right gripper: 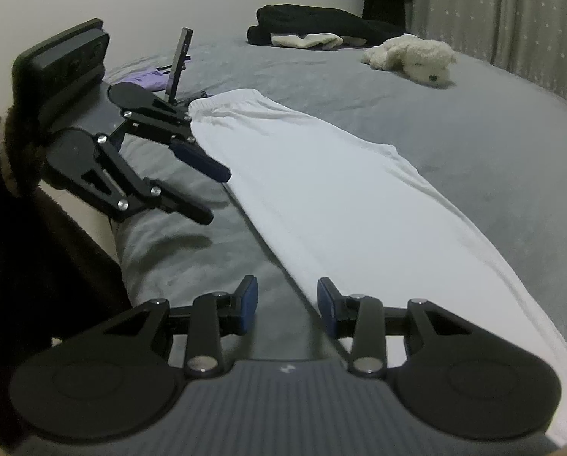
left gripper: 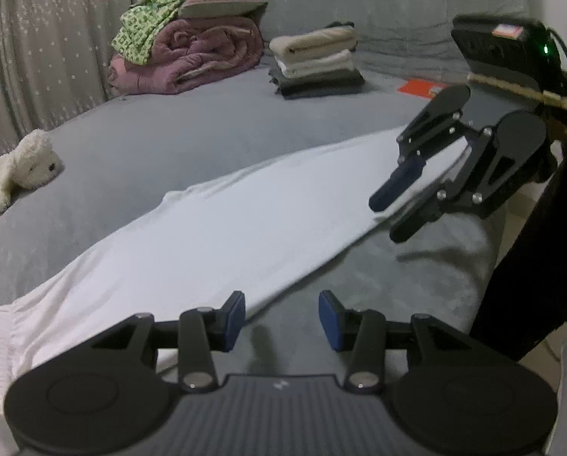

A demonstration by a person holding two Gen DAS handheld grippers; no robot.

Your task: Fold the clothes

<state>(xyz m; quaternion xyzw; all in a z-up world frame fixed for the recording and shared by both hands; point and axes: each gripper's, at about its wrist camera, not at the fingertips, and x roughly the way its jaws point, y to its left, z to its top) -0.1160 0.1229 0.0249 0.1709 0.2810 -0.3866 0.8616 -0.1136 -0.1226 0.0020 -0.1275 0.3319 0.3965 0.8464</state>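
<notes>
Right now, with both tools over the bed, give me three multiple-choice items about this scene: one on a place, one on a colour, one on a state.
1. Where does the plush toy lie? A) on the grey bed, apart from the white trousers B) on the trousers C) under the trousers
2. What colour is the rolled blanket? A) blue B) pink C) yellow
3. How is the left tool? A) shut on the trousers B) shut on the toy C) open, holding nothing
Answers: 1 A, bare bed shows between toy and trousers; 2 B, its folds are pink; 3 C, grey bed shows between its blue pads.
</notes>
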